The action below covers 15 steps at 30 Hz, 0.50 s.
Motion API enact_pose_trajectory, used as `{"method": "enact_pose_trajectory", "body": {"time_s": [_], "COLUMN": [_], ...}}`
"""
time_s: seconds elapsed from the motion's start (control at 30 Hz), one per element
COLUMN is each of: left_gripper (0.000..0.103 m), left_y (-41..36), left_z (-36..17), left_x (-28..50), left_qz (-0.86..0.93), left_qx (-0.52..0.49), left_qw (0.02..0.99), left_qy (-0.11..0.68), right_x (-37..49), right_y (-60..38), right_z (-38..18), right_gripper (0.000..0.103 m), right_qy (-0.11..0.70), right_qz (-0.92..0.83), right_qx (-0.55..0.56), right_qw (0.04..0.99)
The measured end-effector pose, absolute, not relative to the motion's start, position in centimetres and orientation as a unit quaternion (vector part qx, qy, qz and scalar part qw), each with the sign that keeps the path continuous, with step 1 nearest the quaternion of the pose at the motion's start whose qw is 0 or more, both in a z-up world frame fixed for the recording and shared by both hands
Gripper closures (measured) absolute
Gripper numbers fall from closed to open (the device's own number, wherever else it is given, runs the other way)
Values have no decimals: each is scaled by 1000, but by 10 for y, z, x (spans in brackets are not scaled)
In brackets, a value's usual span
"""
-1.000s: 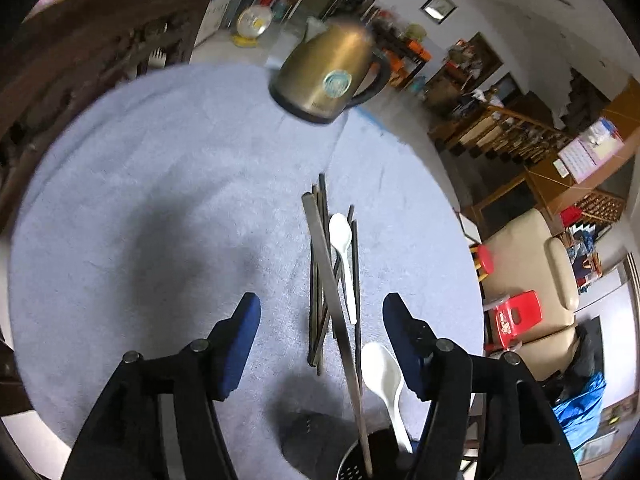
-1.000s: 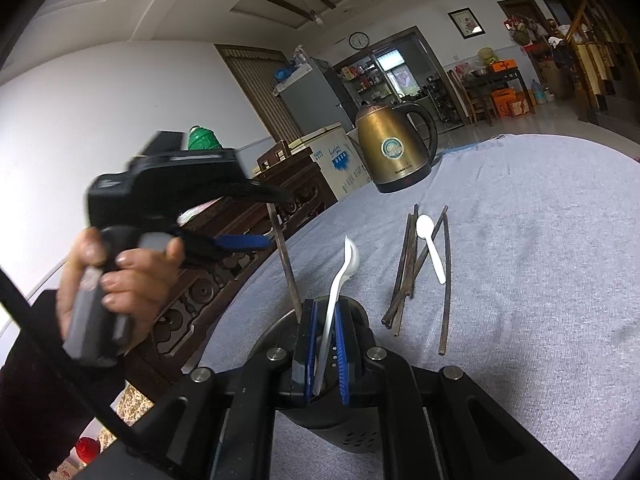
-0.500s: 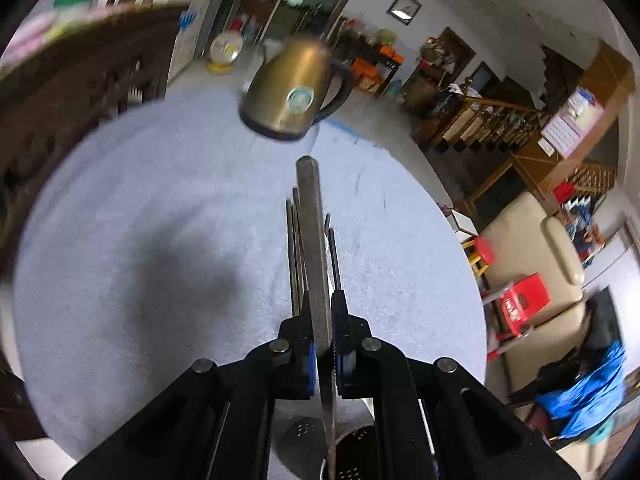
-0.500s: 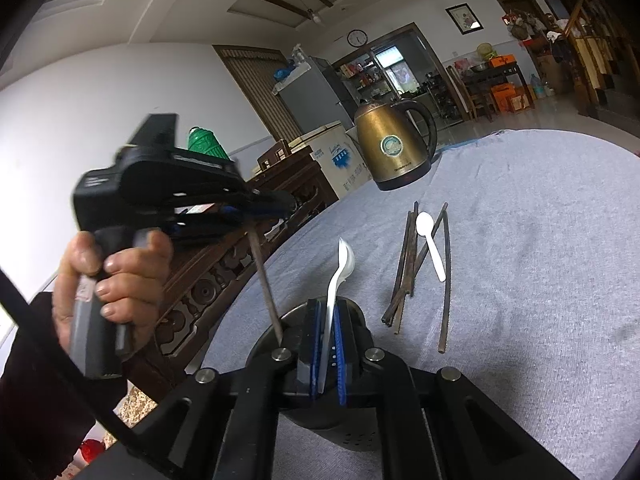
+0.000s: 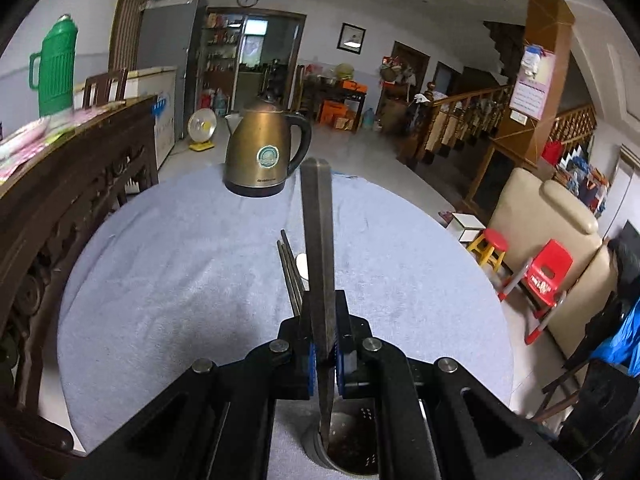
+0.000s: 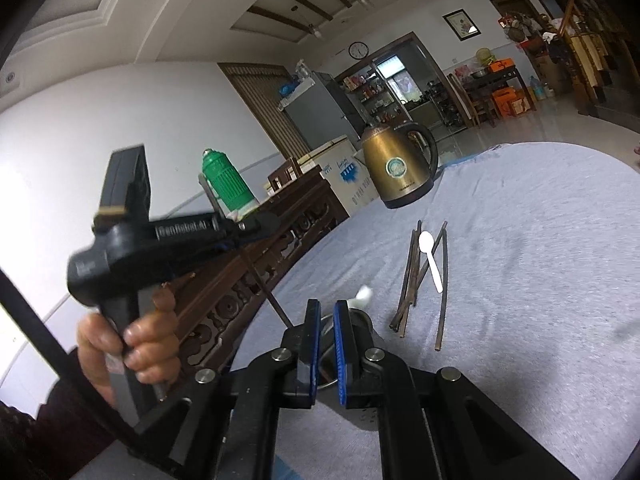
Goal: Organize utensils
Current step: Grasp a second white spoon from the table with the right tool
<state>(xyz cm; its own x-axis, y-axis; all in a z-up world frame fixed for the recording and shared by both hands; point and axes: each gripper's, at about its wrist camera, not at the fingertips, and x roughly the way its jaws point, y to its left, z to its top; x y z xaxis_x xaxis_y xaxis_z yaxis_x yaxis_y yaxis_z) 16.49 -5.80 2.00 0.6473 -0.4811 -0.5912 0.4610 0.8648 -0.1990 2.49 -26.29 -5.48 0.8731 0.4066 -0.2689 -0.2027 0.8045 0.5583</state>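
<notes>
My left hand-held gripper (image 5: 325, 354) clamps a chopstick (image 5: 318, 248) over the holder (image 5: 348, 454), my right hand-held gripper (image 6: 325, 346) hangs slightly parted and empty; a tilted release could tip the holder.

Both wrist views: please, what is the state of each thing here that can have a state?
left gripper: jaws shut on the held chopstick
held chopstick: clamped, lower end in the holder
right gripper: jaws slightly open, empty
holder: upright
spoon in holder: standing, free of the jaws
loose chopsticks: lying on the table
spoon on table: lying among them
kettle: upright, lid closed
</notes>
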Motion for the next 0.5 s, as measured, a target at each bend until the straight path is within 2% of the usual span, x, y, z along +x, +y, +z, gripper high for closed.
{"method": "enact_pose_trajectory", "body": {"time_s": [0.2,0.27,0.3,0.33,0.37,0.4,0.47,0.5], "left_gripper": [95,95,95,95,95,95,95,95], "left_y": [-58,-57,-57,-57,-58,-59,-61,-63], "left_z": [16,16,15,15,15,14,13,12], "left_x": [162,161,160,160,161,160,161,161], "left_qz": [-257,-256,-256,-257,-257,-258,-261,-262], "left_qx": [-16,-16,-17,-18,-17,-16,-13,-12], "left_qw": [905,905,905,905,905,904,903,903], "left_qy": [339,339,339,339,339,339,340,341], "right_x": [21,23,24,27,31,34,46,51], "right_y": [-273,-285,-290,-296,-301,-303,-304,-303], "right_z": [-56,-62,-65,-70,-75,-80,-91,-96], "right_gripper": [95,91,74,63,37,31,34,44], "right_qy": [200,210,216,227,242,254,299,323], "right_qz": [150,140,134,125,109,96,88,87], "right_qx": [285,309,316,319,314,305,263,241], "right_qw": [925,917,914,912,912,913,913,911]}}
